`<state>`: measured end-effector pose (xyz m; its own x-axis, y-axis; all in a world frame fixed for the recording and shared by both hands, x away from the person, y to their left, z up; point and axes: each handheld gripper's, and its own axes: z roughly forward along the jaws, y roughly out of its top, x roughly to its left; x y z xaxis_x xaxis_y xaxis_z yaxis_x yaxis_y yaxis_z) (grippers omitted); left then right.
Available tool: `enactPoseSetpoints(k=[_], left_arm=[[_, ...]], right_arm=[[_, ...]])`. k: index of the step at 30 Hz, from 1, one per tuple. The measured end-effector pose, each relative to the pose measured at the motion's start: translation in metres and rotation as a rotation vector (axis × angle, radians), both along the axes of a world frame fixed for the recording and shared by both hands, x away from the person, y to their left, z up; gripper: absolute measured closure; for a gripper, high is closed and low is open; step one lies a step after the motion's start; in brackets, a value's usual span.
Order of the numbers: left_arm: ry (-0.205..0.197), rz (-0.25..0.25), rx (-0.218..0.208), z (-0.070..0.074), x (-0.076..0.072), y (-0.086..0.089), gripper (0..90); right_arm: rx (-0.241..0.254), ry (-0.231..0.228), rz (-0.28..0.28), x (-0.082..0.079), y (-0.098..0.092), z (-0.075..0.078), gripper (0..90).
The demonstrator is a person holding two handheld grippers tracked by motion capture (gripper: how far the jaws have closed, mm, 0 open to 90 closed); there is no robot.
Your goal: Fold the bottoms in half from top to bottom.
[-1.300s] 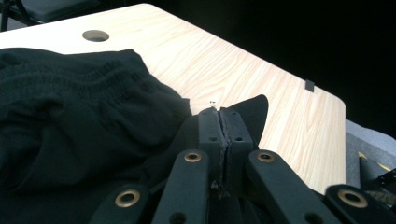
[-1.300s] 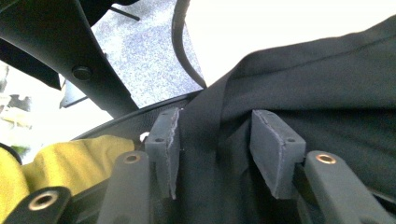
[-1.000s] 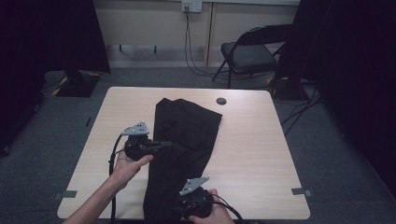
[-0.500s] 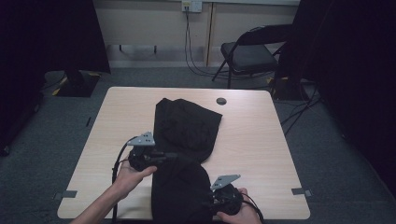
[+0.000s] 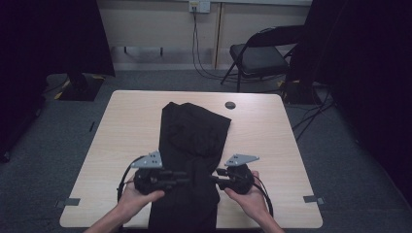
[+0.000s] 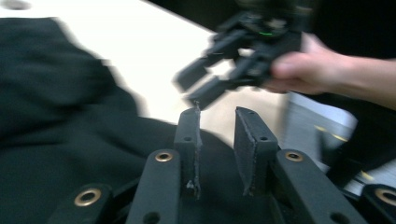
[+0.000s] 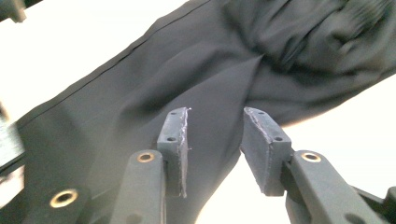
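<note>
A black garment (image 5: pixel 194 145), seemingly a pair of trousers, lies lengthwise down the middle of the bench (image 5: pixel 121 126). Its far part is bunched and doubled over, and its near end hangs past the bench's near edge. The work in hand looks like folding or straightening this cloth.

The left hand-held gripper (image 5: pixel 182 178) sits at the garment's left edge, pointing inward across the cloth. In the left gripper view its jaws have just been opening. They now stand apart with a clear gap between the pads, and the fabric lies beneath them rather than pinched.

The right hand-held gripper (image 5: pixel 216 180) faces it from the garment's right edge, so the two tips point toward each other across the near part of the cloth. In the right gripper view its jaws have just been closing a little, yet they stand apart. The cloth (image 7: pixel 196 70) lies ahead of and under them, and nothing is clamped.

Judged from this, the task is only partly done. The far end is already gathered over, but the near part beside both grippers remains long, creased and overhanging. Neither gripper has a hold, so a fresh grasp on each edge seems needed before the next fold. A small dark round thing (image 5: pixel 230 105) sits well beyond the right gripper, near the bench's far edge.
</note>
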<state>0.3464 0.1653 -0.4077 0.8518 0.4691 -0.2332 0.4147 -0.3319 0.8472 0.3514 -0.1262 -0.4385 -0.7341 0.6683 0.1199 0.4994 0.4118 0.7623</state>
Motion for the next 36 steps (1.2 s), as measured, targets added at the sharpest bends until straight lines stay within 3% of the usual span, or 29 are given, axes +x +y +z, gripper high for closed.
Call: enactPoseSetpoints(k=[1, 3, 4, 8, 11, 13, 16, 17, 19, 21, 22, 23, 24, 25, 27, 31, 34, 36], left_arm=[[0.016, 0.051, 0.019, -0.005, 0.013, 0.003, 65.8], [0.047, 0.097, 0.032, -0.016, 0.043, 0.009, 62.5], [0.03, 0.13, 0.067, -0.019, 0.056, 0.012, 60.5], [0.027, 0.257, 0.078, -0.027, 0.108, 0.023, 51.0], [0.057, 0.298, 0.122, -0.03, 0.138, 0.023, 42.2], [0.043, 0.335, 0.157, -0.035, 0.151, 0.023, 39.4], [0.063, 0.327, 0.14, -0.043, 0.168, 0.021, 37.2], [0.055, 0.331, 0.168, -0.046, 0.173, 0.019, 36.3], [0.06, 0.327, 0.173, -0.05, 0.179, 0.013, 37.8], [0.055, 0.316, 0.232, -0.057, 0.181, 0.004, 38.8], [0.065, 0.285, 0.243, -0.061, 0.18, -0.001, 46.2], [0.066, 0.295, 0.254, -0.064, 0.178, -0.005, 55.2], [0.069, 0.276, 0.26, -0.065, 0.178, -0.005, 65.5], [0.069, 0.274, 0.248, -0.065, 0.176, -0.005, 74.1], [0.058, 0.291, 0.227, -0.06, 0.174, -0.001, 84.9], [0.017, 0.279, 0.15, -0.034, 0.168, 0.008, 87.0], [-0.022, 0.269, 0.088, -0.006, 0.16, 0.012, 87.1], [-0.057, 0.255, 0.069, 0.011, 0.151, 0.013, 87.2]], right_arm=[[-0.011, -0.005, -0.009, 0.009, 0.003, 0.0, 59.3], [-0.005, -0.013, -0.046, 0.032, 0.005, 0.0, 50.0], [-0.004, -0.016, -0.056, 0.045, 0.006, 0.0, 49.3], [0.016, 0.001, -0.107, 0.091, 0.011, -0.002, 39.8], [-0.004, 0.023, -0.128, 0.115, 0.02, -0.009, 33.9], [-0.043, 0.028, -0.153, 0.124, 0.026, -0.017, 30.4], [-0.016, 0.05, -0.175, 0.13, 0.029, -0.026, 27.2], [-0.022, 0.055, -0.198, 0.132, 0.03, -0.028, 27.3], [-0.042, 0.051, -0.223, 0.135, 0.031, -0.033, 26.7], [-0.063, 0.057, -0.238, 0.137, 0.031, -0.037, 26.6], [-0.068, 0.067, -0.236, 0.139, 0.032, -0.039, 29.1], [-0.082, 0.074, -0.225, 0.139, 0.034, -0.042, 32.3], [-0.107, 0.064, -0.228, 0.139, 0.036, -0.043, 43.2], [-0.124, 0.033, -0.242, 0.137, 0.037, -0.043, 48.0], [-0.083, 0.021, -0.27, 0.136, 0.036, -0.039, 54.8], [-0.04, -0.014, -0.259, 0.136, 0.032, -0.02, 58.5], [0.01, -0.053, -0.259, 0.136, 0.027, 0.005, 58.6], [0.048, -0.074, -0.249, 0.135, 0.023, 0.021, 62.3]])
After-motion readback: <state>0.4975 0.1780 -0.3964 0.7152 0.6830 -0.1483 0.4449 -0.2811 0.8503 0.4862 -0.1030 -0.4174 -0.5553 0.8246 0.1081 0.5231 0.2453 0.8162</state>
